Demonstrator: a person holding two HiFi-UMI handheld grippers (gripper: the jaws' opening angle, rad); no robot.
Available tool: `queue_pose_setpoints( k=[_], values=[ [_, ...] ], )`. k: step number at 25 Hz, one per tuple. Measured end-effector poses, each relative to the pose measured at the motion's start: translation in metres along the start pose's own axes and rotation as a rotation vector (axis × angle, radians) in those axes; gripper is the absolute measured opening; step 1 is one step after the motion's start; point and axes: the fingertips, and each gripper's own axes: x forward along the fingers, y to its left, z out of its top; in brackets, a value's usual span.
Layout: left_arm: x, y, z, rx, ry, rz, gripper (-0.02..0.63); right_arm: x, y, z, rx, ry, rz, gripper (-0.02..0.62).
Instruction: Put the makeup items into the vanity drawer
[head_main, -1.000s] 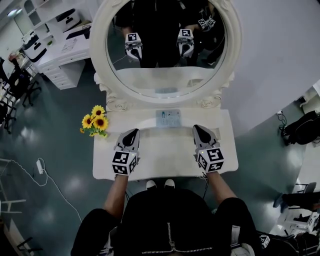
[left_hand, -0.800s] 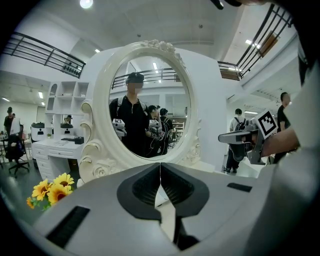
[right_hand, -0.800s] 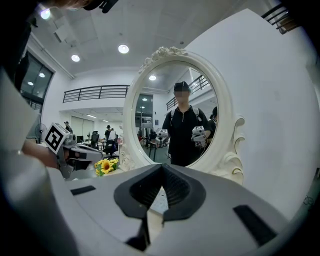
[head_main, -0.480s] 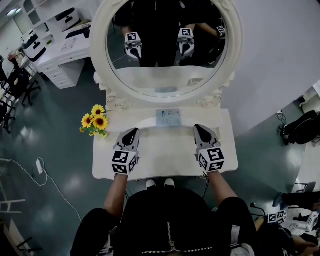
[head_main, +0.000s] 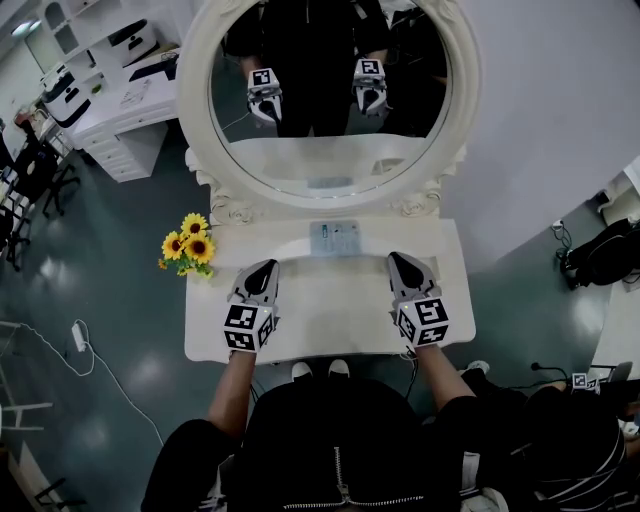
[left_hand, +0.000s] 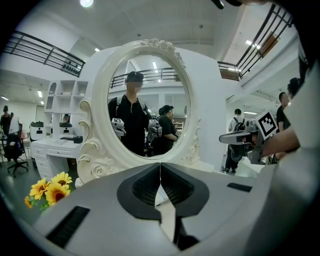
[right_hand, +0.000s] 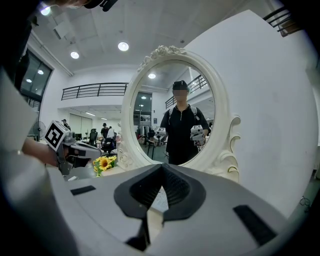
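Sunflowers stand lower left of the oval mirror. Below its left side the left gripper is over the vanity top, jaws clenched, empty. A flat grey-blue makeup item lies on the top just under the mirror's middle, apart from both grippers. The right gripper, below the mirror's right side, is likewise clamped together on nothing.

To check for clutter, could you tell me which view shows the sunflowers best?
The head view: the sunflowers sit unobstructed at the vanity's left edge. The left gripper view shows them partly hidden; the right gripper view shows them small, far left.
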Motion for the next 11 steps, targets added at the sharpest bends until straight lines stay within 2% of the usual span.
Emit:
queue_pose_setpoints(
  k=[11],
  values=[
    [0.0012,-0.0015,-0.0002,0.000,0.001,-0.001,0.021,-0.0011,-0.0031,-0.0030,-0.001,0.006,-0.004,0.003]
  ],
)
